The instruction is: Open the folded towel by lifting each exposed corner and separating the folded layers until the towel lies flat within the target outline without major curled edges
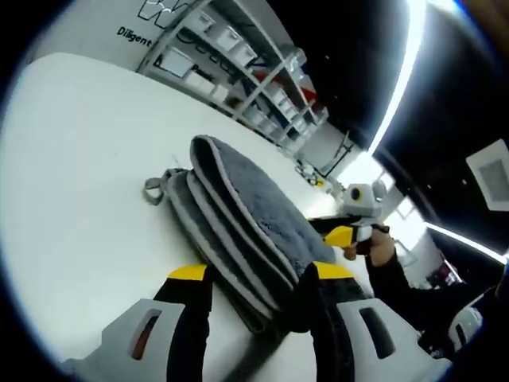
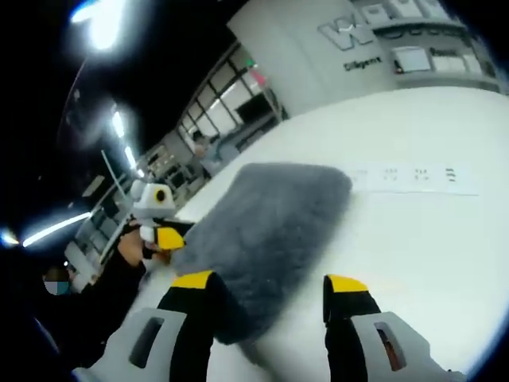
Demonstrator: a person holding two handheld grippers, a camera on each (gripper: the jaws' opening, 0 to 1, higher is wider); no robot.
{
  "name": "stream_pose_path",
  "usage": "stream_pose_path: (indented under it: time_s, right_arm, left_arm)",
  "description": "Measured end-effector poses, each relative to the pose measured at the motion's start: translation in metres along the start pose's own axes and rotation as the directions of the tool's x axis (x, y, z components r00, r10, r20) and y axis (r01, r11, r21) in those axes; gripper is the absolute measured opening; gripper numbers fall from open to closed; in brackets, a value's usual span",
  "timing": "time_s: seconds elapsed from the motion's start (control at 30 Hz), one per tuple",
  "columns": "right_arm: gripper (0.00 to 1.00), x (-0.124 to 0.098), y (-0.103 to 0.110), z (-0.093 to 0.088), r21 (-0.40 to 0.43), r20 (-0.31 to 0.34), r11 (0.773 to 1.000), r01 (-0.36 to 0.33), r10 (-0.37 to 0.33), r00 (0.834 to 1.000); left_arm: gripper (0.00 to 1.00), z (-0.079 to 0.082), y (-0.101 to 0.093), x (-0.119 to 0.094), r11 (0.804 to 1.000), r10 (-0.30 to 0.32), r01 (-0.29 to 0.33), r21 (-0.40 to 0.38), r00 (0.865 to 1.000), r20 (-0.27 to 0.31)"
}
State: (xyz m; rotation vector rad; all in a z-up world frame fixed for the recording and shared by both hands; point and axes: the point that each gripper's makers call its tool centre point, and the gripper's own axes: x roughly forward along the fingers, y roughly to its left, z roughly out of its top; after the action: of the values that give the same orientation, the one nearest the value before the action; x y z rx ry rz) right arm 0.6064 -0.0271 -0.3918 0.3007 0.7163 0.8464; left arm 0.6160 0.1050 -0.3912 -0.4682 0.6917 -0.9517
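Towel [image 1: 238,215], grey, folded in layers on white table [image 1: 71,207]; left gripper [image 1: 253,274] and right gripper [image 2: 270,280] released, jaws straddling opposite ends, prob. lining up for corner lift.

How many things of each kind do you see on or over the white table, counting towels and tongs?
Grey folded towel: 1
Tongs with yellow tips: 2, the left tongs and the right tongs
White table: 1
Total: 4

Lab: storage shelves [image 1: 262,76], white table [image 1: 71,175]
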Motion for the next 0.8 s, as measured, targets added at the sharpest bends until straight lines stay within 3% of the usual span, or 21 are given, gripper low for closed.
stream_pose_path:
  time_s: [0.17, 0.43, 0.8]
  right_arm:
    - [0.51, 0.004, 0.000, -0.003, 0.014, -0.004, 1.000, -0.005, 0.005, 1.000]
    - [0.38, 0.005, 0.011, -0.006, 0.027, -0.004, 0.999, -0.039, 0.039, 0.999]
    - [0.28, 0.004, 0.011, -0.003, 0.026, 0.009, 0.998, -0.051, 0.051, 0.999]
  left_arm:
    - [0.44, 0.002, 0.005, 0.000, 1.000, 0.013, -0.013, 0.003, 1.000, -0.002]
    - [0.37, 0.002, 0.008, 0.002, 0.999, 0.030, -0.031, 0.025, 1.000, 0.004]
    - [0.26, -0.001, 0.005, 0.005, 0.999, 0.033, -0.033, 0.021, 0.999, 0.019]
